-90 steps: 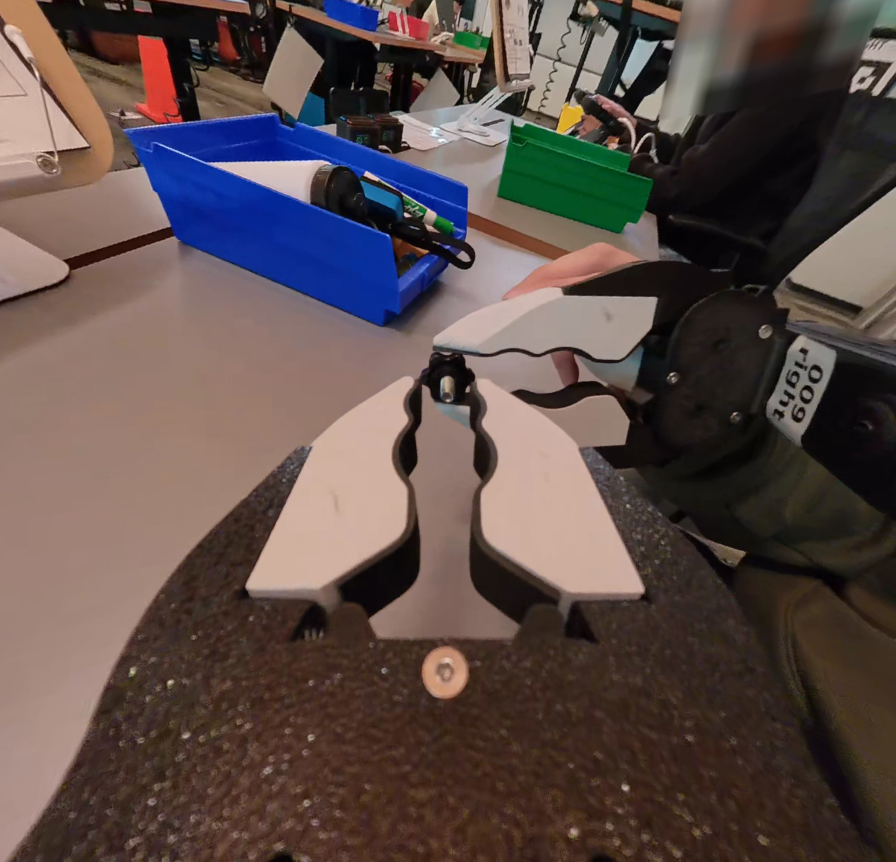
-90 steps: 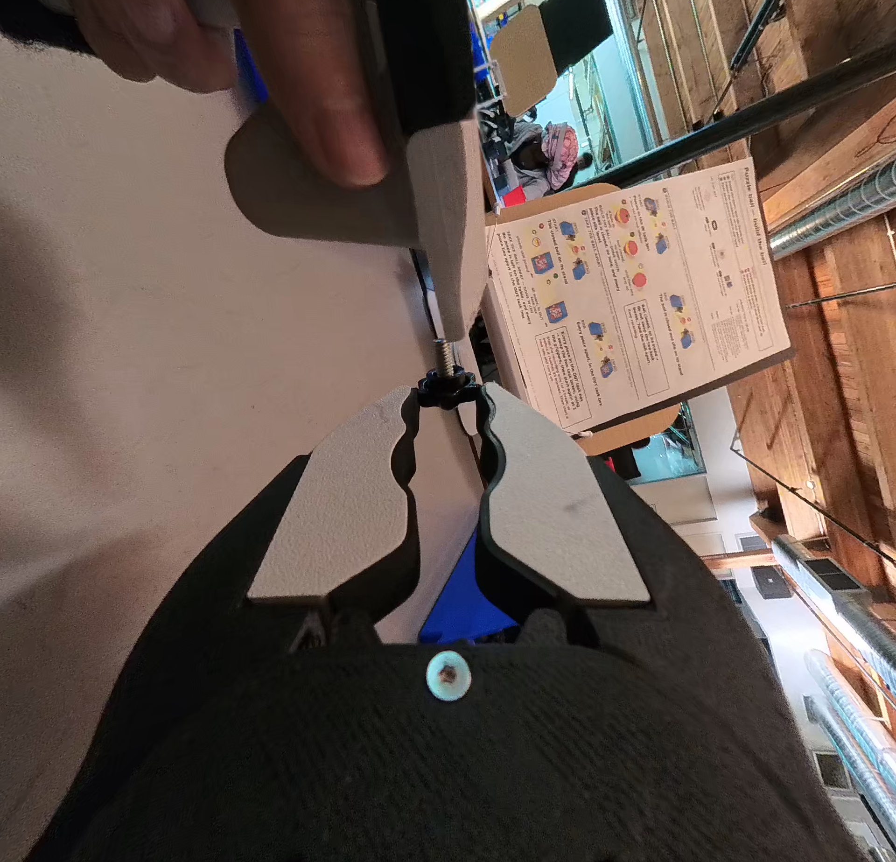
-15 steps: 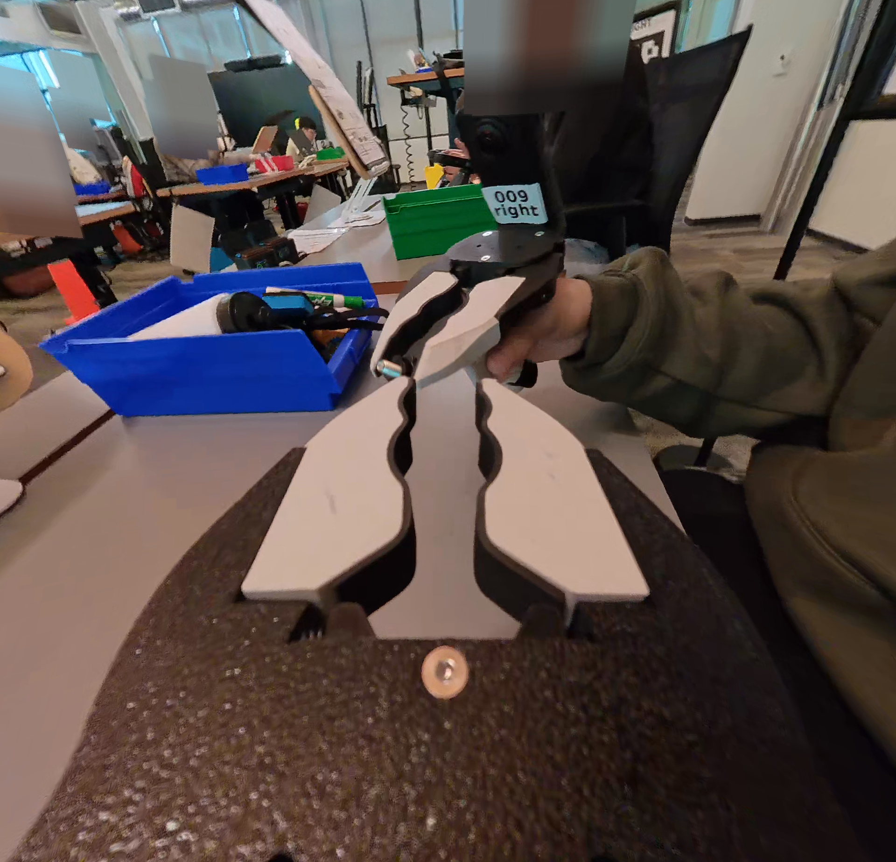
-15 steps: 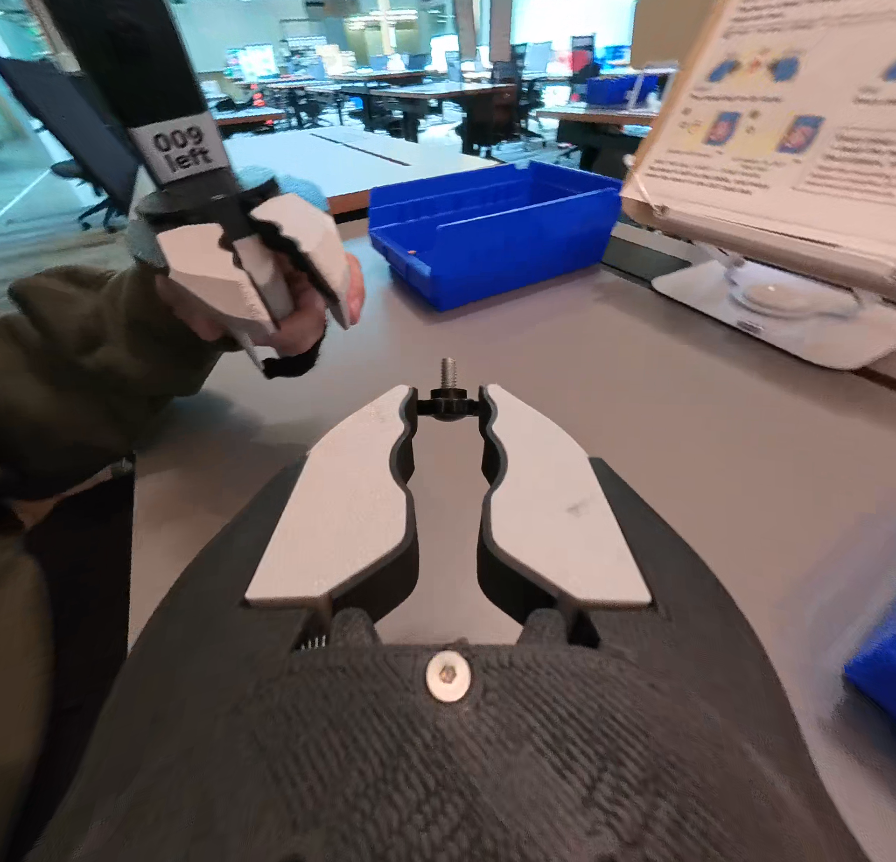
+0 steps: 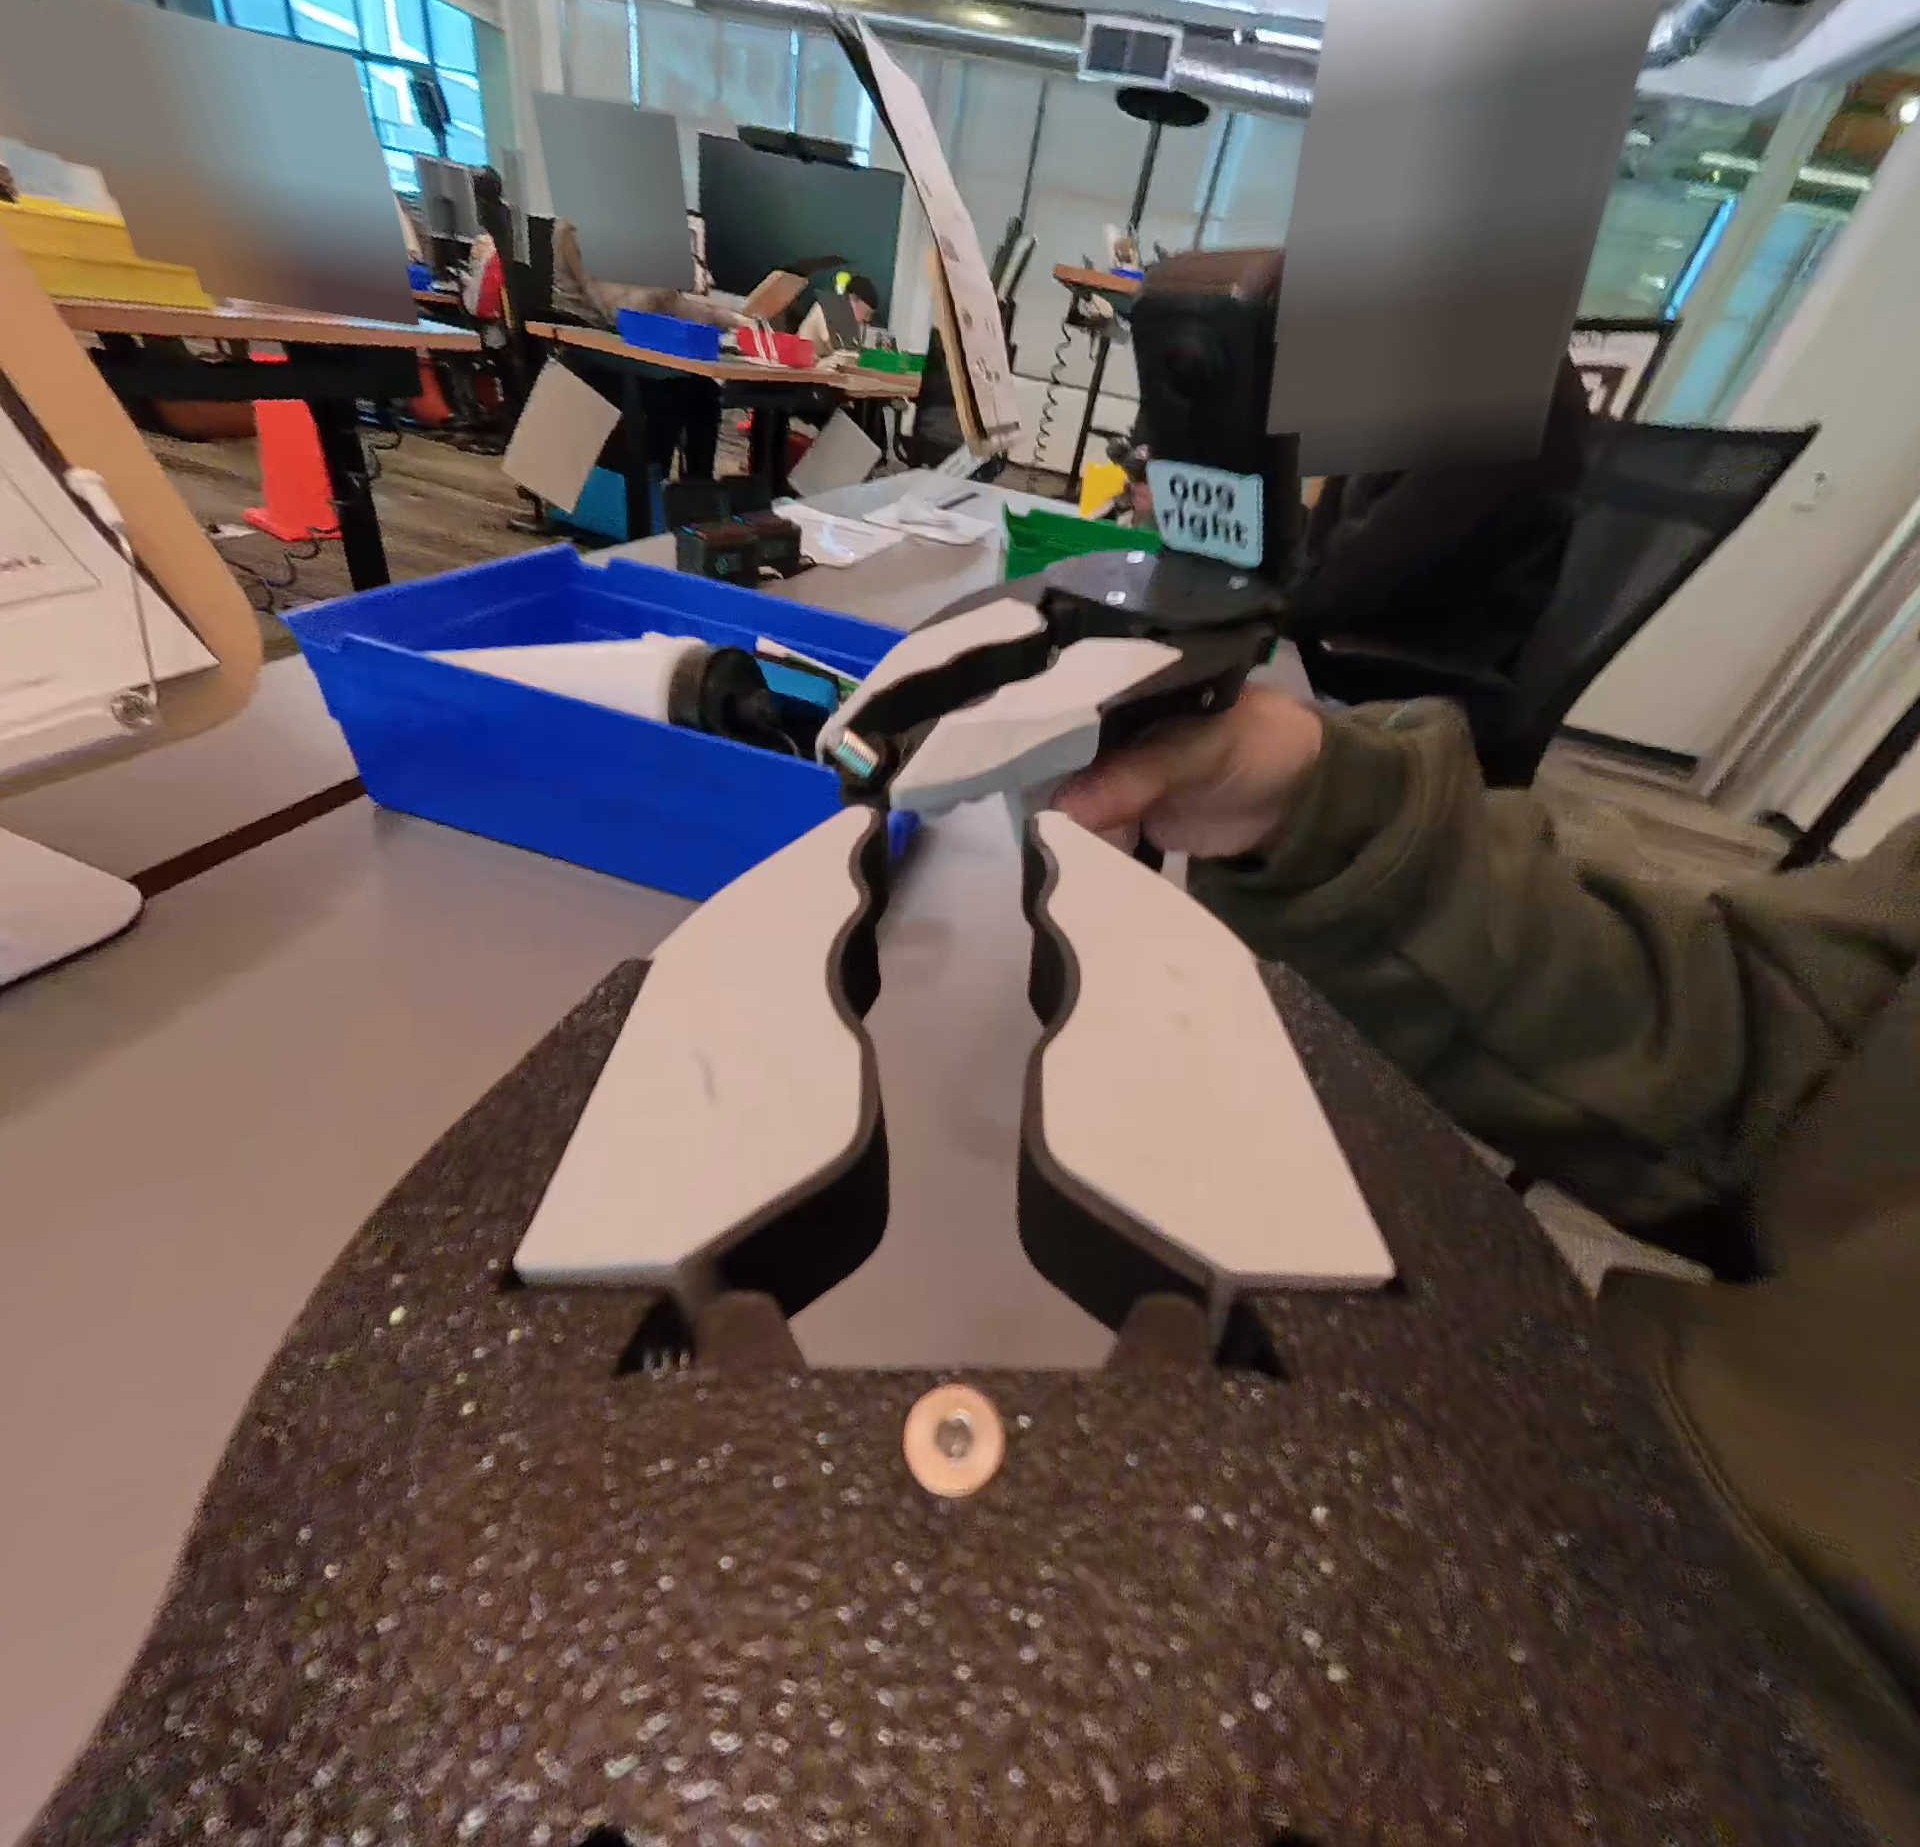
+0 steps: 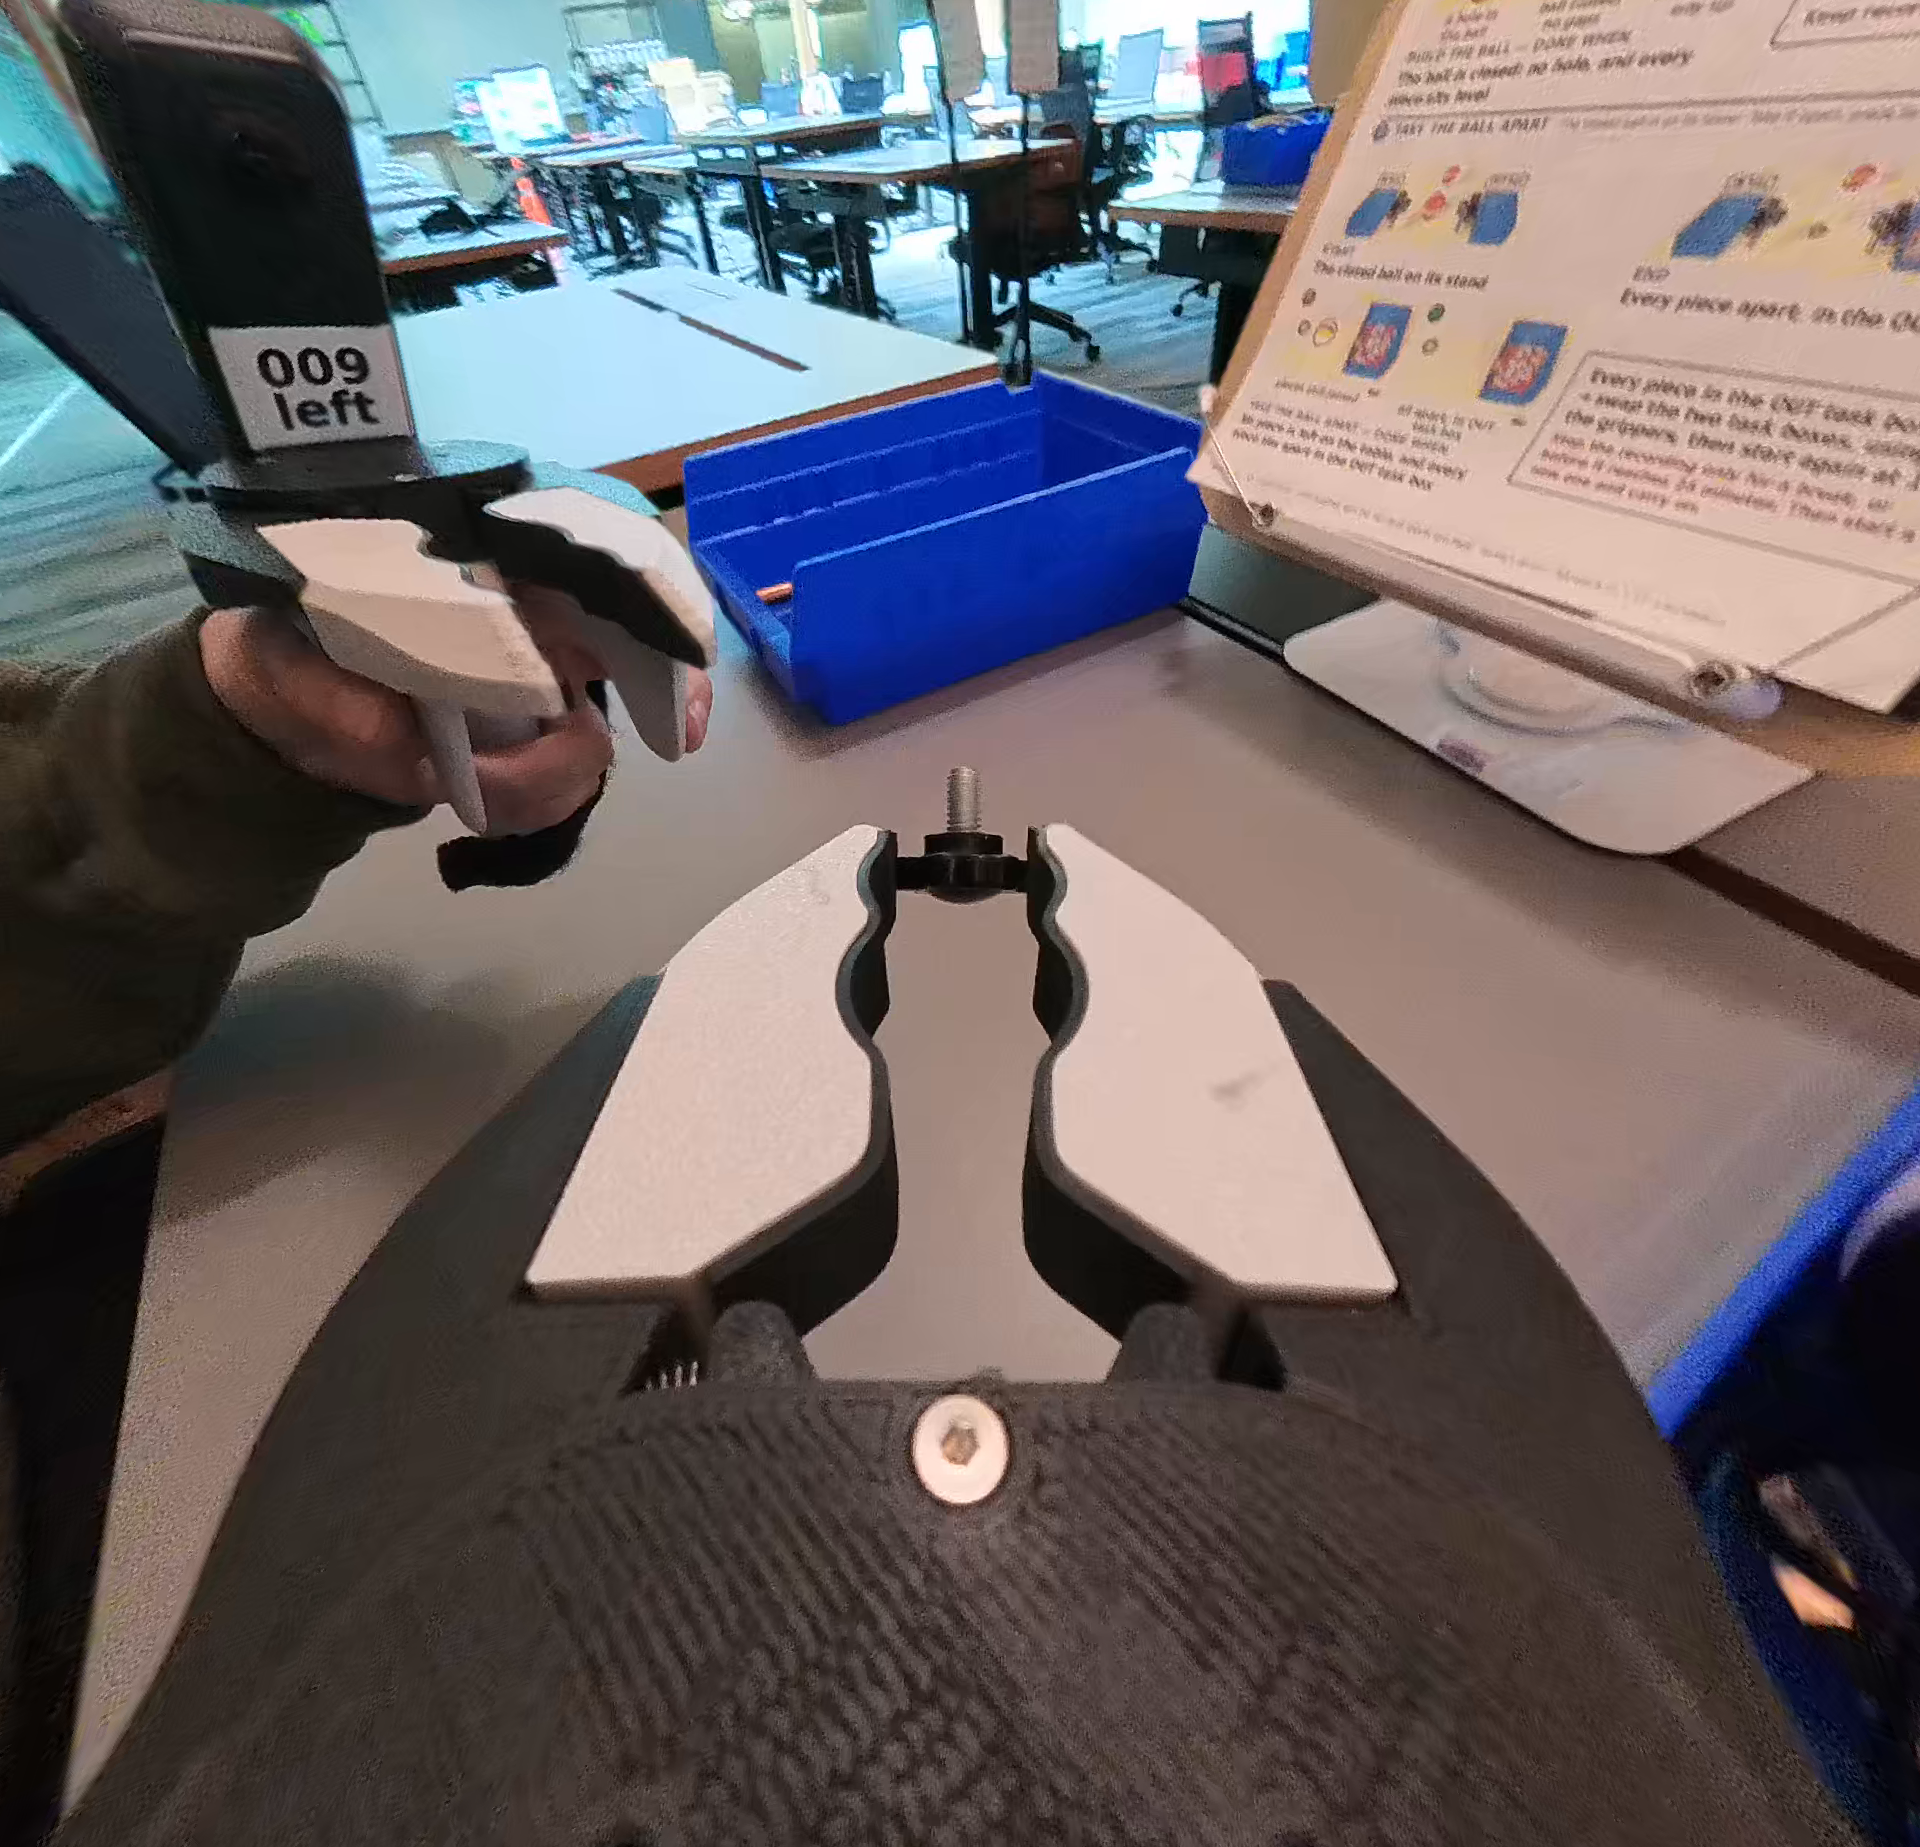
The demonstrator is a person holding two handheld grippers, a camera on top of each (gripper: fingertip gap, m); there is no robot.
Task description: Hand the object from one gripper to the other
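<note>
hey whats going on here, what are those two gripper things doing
A person is holding a two-finger gripper in each hand over a grey table. The right gripper is clamped on a small black-knobbed thumb screw, its threaded end pointing away from the camera. The left gripper is open and holds nothing, off to the side of the right one. The screw sits with the right gripper alone. A blue bin stands farther back on the table.
</note>
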